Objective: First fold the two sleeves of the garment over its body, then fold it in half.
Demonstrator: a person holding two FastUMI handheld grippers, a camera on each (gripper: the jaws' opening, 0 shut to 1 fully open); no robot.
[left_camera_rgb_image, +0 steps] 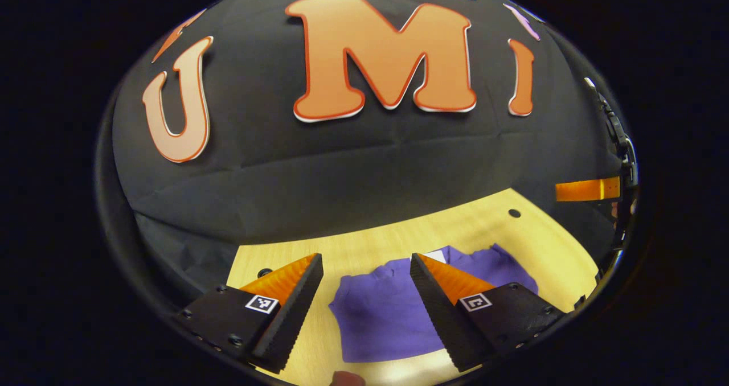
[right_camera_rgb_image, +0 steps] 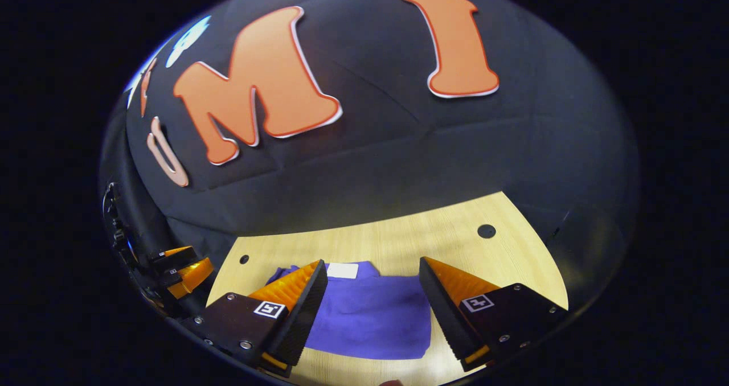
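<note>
Purple garment (left_camera_rgb_image: 387, 317) lying low-centre on the table (left_camera_rgb_image: 364, 243), partly hiding behind wide-spread, empty left gripper (left_camera_rgb_image: 364, 283) and right gripper (right_camera_rgb_image: 370, 295).

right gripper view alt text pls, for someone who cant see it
A purple garment lies folded on a light wooden table, a white tag at its far edge. The right claw hangs open above it, a black cloth wall behind.

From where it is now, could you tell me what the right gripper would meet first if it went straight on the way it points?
Most likely the purple garment. The right gripper is open above it, with the cloth lying between the fingers on the wooden table. Depth is unclear, so a shallower line could reach bare table beyond it.
</note>
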